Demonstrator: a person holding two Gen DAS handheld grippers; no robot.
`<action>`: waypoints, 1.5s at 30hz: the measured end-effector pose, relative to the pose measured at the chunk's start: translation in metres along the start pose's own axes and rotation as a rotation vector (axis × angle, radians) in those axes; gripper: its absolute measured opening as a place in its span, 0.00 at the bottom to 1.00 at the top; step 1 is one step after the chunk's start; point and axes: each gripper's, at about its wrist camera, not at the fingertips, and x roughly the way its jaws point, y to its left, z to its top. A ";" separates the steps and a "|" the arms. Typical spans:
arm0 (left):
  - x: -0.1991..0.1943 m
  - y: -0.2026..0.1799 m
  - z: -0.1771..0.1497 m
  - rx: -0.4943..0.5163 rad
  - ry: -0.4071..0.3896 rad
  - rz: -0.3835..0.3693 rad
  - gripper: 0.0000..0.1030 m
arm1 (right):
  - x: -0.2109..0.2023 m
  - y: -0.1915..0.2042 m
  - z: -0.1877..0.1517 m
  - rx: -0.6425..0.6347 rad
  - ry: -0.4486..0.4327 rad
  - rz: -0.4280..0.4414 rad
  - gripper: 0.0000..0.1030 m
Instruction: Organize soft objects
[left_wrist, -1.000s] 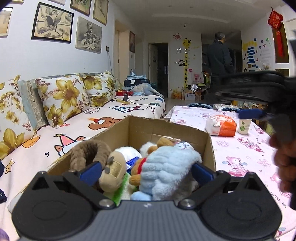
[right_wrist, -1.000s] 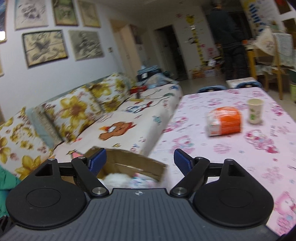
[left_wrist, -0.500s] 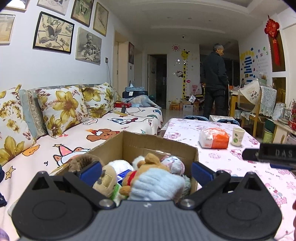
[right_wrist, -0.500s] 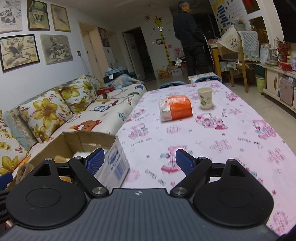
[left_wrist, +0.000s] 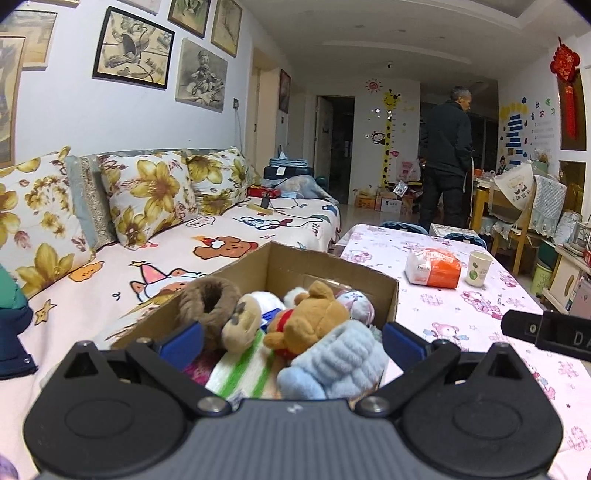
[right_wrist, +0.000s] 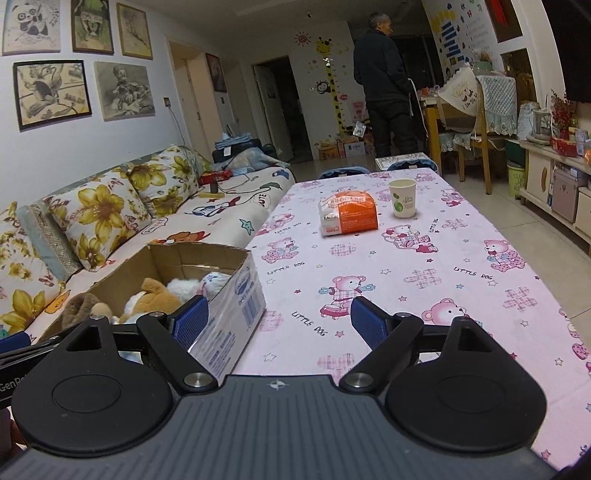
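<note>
An open cardboard box (left_wrist: 332, 273) stands at the table's left edge next to the sofa. It is full of plush toys: a light blue fluffy one (left_wrist: 340, 362) on top at the front, a brown bear with a red scarf (left_wrist: 314, 314), a brown furry ring (left_wrist: 210, 299) and a white toy with green stripes (left_wrist: 243, 373). My left gripper (left_wrist: 291, 339) hovers open just over the near end of the box, gripping nothing. My right gripper (right_wrist: 277, 321) is open and empty over the tablecloth, just right of the box (right_wrist: 236, 295). The bear (right_wrist: 155, 295) shows inside.
The table wears a pink bear-print cloth (right_wrist: 406, 277). An orange and white pack (right_wrist: 349, 214) and a paper cup (right_wrist: 402, 197) stand at its far end. A sofa with flowered cushions (left_wrist: 147, 192) runs along the left. A person (right_wrist: 384, 74) stands at the room's far end.
The right gripper has swung away from over the box to the table beside it. The blue plush now lies lower in the box, and the left gripper has pulled back a little.
</note>
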 end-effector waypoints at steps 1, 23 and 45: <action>-0.004 0.000 0.000 0.004 0.002 0.004 0.99 | -0.003 0.002 0.000 -0.005 -0.001 -0.004 1.00; -0.079 0.025 0.011 0.000 -0.063 0.034 0.99 | -0.058 0.033 -0.009 -0.068 -0.023 0.039 1.00; -0.096 0.038 0.004 0.002 -0.091 0.043 0.99 | -0.059 0.035 -0.014 -0.110 -0.027 0.051 1.00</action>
